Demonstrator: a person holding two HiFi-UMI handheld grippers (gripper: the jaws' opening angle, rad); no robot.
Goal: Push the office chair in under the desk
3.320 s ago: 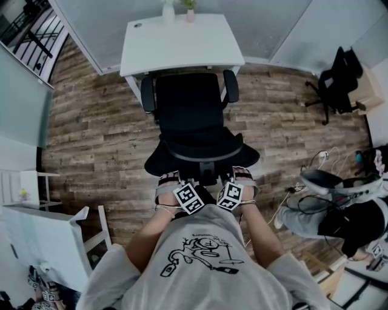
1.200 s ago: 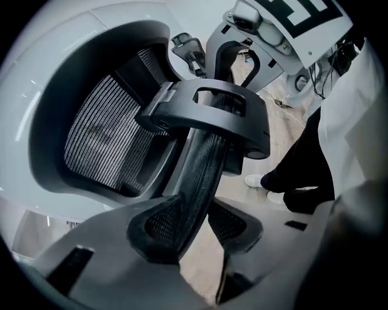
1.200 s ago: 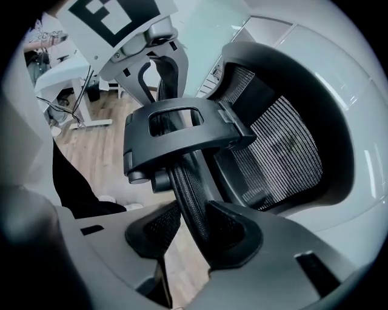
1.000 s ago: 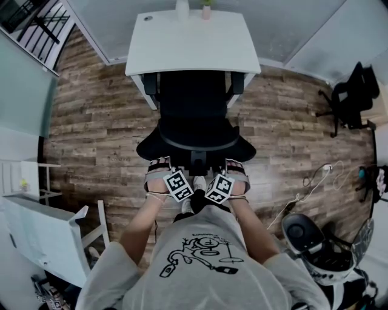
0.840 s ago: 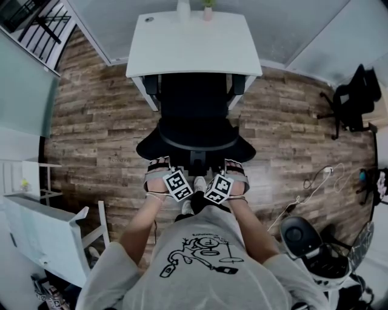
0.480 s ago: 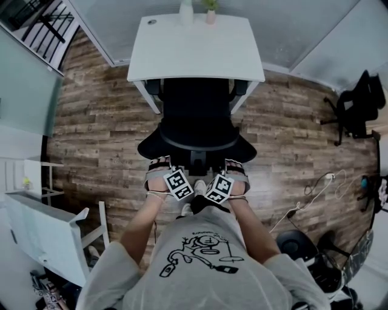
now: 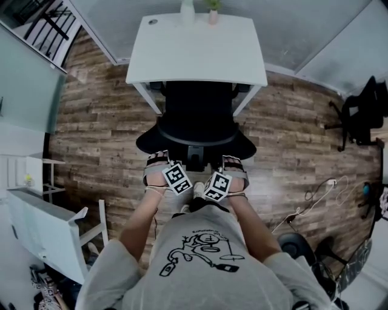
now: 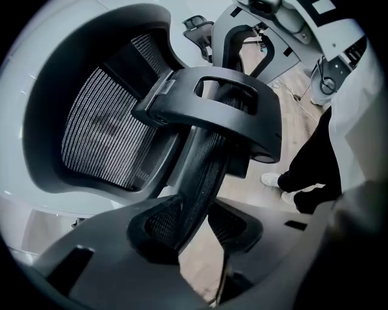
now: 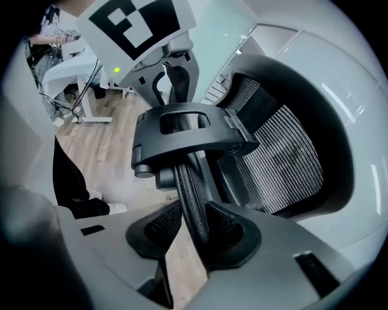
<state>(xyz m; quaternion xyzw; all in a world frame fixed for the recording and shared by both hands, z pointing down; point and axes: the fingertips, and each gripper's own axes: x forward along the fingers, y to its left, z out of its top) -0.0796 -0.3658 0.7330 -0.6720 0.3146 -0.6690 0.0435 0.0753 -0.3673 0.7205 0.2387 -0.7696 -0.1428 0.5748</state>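
Observation:
In the head view the black mesh office chair [image 7: 197,112] faces the white desk [image 7: 197,48], its seat front and armrests tucked under the desktop. The curved headrest [image 7: 195,140] is nearest me. My left gripper [image 7: 159,158] is shut on the headrest's left part and my right gripper [image 7: 232,160] on its right part. In the left gripper view the mesh rim [image 8: 203,175] runs between the two pads [image 8: 151,230] of that gripper [image 8: 197,227]. The right gripper view shows the same rim [image 9: 193,203] pinched in the right gripper [image 9: 197,233], whose jaws have just been closing a little on it.
Two small vases [image 7: 188,9] stand at the desk's far edge against a glass partition. A second black chair [image 7: 364,109] is at the right. A white table [image 7: 42,230] sits at the lower left. Cables [image 7: 315,194] and a dark round object [image 7: 297,245] lie at the right on the wood floor.
The chair has rolled farther in under the desk; its armrests now sit mostly beneath the desktop. Both grippers went forward with the headrest, still holding it.

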